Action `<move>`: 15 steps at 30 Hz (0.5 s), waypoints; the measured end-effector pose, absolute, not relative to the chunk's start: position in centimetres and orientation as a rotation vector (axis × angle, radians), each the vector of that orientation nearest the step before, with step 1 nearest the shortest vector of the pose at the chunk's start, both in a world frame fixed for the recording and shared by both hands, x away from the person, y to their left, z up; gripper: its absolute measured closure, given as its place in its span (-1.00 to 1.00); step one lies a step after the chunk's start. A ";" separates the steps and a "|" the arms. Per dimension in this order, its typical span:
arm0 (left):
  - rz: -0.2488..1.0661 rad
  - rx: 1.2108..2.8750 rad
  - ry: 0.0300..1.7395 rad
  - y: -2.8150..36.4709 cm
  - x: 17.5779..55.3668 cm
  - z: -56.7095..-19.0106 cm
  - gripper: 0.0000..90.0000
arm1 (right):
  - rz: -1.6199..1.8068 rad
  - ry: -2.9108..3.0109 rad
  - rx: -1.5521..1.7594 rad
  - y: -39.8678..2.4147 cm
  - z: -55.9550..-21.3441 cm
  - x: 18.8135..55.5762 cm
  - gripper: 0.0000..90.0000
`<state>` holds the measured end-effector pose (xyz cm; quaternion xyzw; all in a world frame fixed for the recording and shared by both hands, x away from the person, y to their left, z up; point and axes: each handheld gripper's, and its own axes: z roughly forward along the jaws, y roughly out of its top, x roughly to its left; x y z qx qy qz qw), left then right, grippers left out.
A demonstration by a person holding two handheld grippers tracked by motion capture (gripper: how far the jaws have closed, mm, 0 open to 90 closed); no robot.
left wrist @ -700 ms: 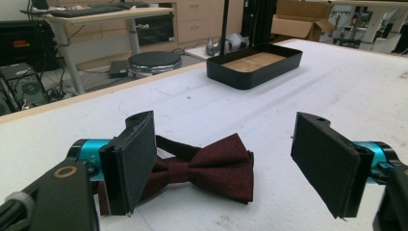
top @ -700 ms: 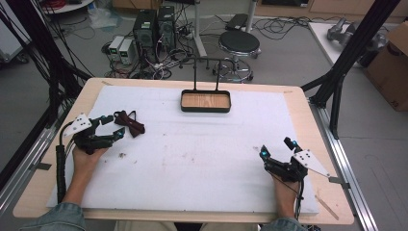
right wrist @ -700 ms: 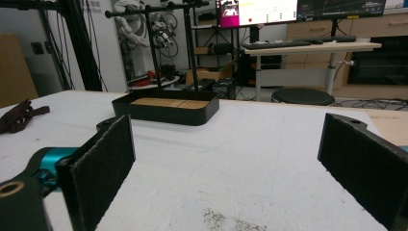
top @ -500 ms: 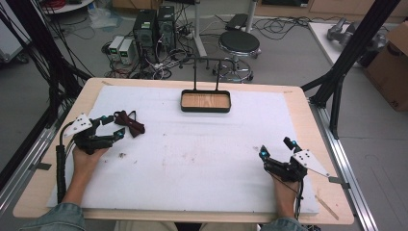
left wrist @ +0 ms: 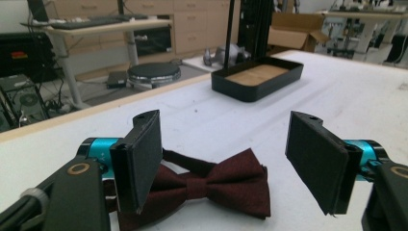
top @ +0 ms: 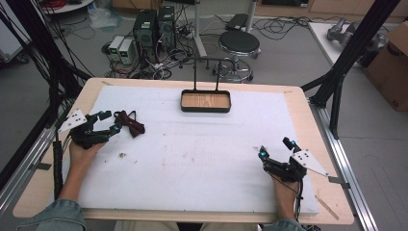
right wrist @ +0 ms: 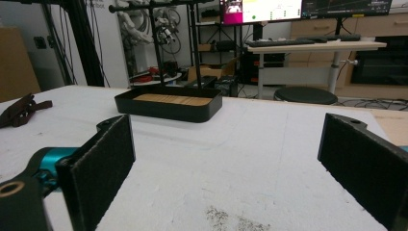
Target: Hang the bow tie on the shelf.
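1. Bow tie [top: 129, 122] lies flat on the white bench [top: 202, 159], near its left edge, just beyond my left gripper [top: 107, 121]. In the left gripper view the bow tie [left wrist: 211, 185] sits low between my left fingers [left wrist: 139, 159], which stand spread and released; neither pad presses the cloth.
2. Risk: closing from this height could skim over the fabric and catch nothing, or pinch one wing alone, leaving the tie to droop and slip.
3. Risk: the strap behind the knot looks loose; it could snag on a finger during a lift.
4. Risk: pressing too low would drag the tie across the bench cover instead of gripping it.
5. My right gripper [top: 273, 155] rests well apart at the bench's right, fingers [right wrist: 103, 166] spread wide and empty; no hazard noted there.
6. Tray with stand [top: 205, 101] sits at the far edge, clear of both hands.
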<state>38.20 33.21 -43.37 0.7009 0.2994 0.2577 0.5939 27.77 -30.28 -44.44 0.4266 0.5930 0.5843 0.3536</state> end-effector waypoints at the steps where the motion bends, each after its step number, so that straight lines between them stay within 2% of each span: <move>1: 0.599 1.629 0.696 33.2 38.2 -43.4 -0.33 | 1.511 1.533 1.103 -30.3 -44.4 27.8 -0.89; 4: 0.610 1.664 0.755 33.2 38.8 -43.4 -0.25 | 1.504 1.536 1.095 -30.3 -44.4 27.8 -0.89; 8: 0.543 1.653 0.840 33.0 39.9 -43.3 -0.28 | 1.502 1.539 1.094 -30.2 -44.4 27.8 -0.89; 15: 0.594 1.634 0.961 31.8 40.8 -43.3 -0.22 | 1.491 1.545 1.082 -30.2 -44.4 27.8 -0.89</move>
